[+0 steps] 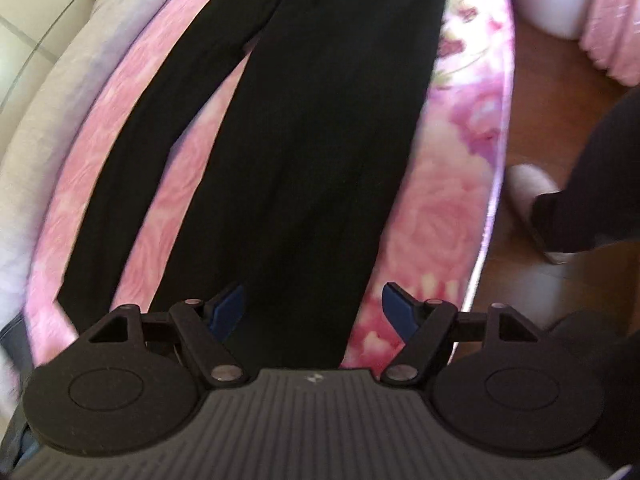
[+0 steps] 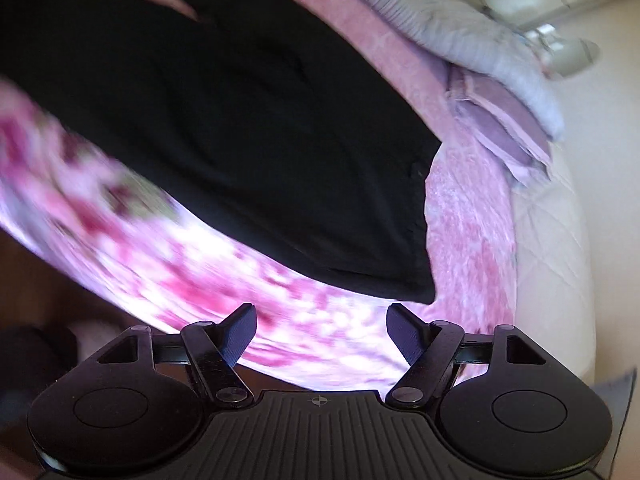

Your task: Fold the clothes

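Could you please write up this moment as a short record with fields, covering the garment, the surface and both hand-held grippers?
garment: black trousers spread flat, legs lying apart
surface: bed with pink floral cover
left hand-held gripper: open, over a trouser leg end, holding nothing
right hand-held gripper: open, near the waist corner of the trousers, holding nothing
beside the bed: wooden floor, person's slippered foot
fold progress: not yet begun
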The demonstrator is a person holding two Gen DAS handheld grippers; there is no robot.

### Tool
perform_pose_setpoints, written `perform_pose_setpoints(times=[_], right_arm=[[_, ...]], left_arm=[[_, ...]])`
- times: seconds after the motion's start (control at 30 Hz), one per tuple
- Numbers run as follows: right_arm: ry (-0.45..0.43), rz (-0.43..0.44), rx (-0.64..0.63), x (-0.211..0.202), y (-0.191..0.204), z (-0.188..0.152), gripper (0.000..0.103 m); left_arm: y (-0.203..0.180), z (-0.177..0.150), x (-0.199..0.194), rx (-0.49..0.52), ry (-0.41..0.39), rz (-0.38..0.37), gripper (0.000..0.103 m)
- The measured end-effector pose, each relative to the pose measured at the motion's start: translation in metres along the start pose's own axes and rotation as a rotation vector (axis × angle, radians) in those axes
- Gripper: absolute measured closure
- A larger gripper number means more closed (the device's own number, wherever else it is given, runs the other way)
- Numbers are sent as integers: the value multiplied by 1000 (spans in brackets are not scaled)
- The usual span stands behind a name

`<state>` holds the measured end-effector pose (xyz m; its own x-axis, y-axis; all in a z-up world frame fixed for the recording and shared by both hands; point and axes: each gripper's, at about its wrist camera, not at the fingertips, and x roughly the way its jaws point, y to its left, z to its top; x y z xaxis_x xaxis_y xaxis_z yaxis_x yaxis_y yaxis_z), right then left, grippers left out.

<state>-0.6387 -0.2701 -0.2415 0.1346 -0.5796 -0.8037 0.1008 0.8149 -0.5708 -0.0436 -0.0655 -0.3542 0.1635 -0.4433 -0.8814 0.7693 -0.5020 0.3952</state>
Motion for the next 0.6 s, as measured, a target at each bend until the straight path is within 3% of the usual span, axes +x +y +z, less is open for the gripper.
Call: perform_pose_setpoints(times=[0.23,0.37,0.47,0.6], right_arm=[[-25,40,-99,51,-48,-4,29],[-41,45,-98,62,-40,13,29],[-68,39,-95,62,-27,26,29],[-83,3,-132,66,-9,31,29]], left_arm=[[-28,16,28,1,72,123,31],[-40,21,56,31,65,179,32],[-47,20,66,112,24,268,30],[-33,-12,72,142,55,395,30]])
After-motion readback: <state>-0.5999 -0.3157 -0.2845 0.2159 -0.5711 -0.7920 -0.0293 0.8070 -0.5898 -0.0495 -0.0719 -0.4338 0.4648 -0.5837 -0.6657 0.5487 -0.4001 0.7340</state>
